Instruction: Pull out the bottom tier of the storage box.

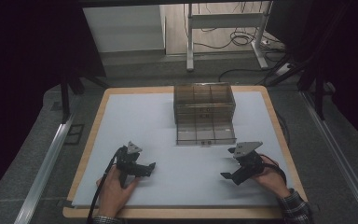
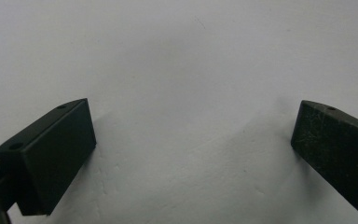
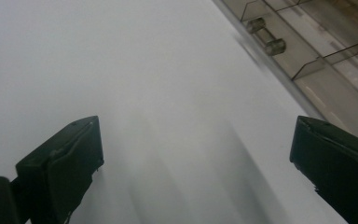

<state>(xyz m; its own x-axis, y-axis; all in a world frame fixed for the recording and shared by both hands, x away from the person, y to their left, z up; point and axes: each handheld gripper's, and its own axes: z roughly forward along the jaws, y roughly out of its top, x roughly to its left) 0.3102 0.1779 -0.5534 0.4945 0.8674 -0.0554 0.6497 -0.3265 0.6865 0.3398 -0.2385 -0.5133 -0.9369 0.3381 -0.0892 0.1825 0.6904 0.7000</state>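
Note:
A clear plastic compartment box (image 1: pixel 205 126) sits on the white mat toward the back middle, its lid standing up behind it; its compartments look empty. My left gripper (image 1: pixel 144 170) rests low on the mat at front left, open, jaws pointing right. The left gripper view has the left gripper (image 2: pixel 193 135) wide open over bare mat. My right gripper (image 1: pixel 228 163) is at front right, open, jaws pointing left. In the right gripper view the right gripper (image 3: pixel 196 144) holds nothing, and the box (image 3: pixel 317 42) with its small clasp (image 3: pixel 265 35) lies at upper right.
The white mat (image 1: pixel 144 121) covers a wooden table top (image 1: pixel 93 140). Metal rails (image 1: pixel 46 163) run along both sides of the table. A white desk frame (image 1: pixel 223 28) and cables lie on the floor beyond.

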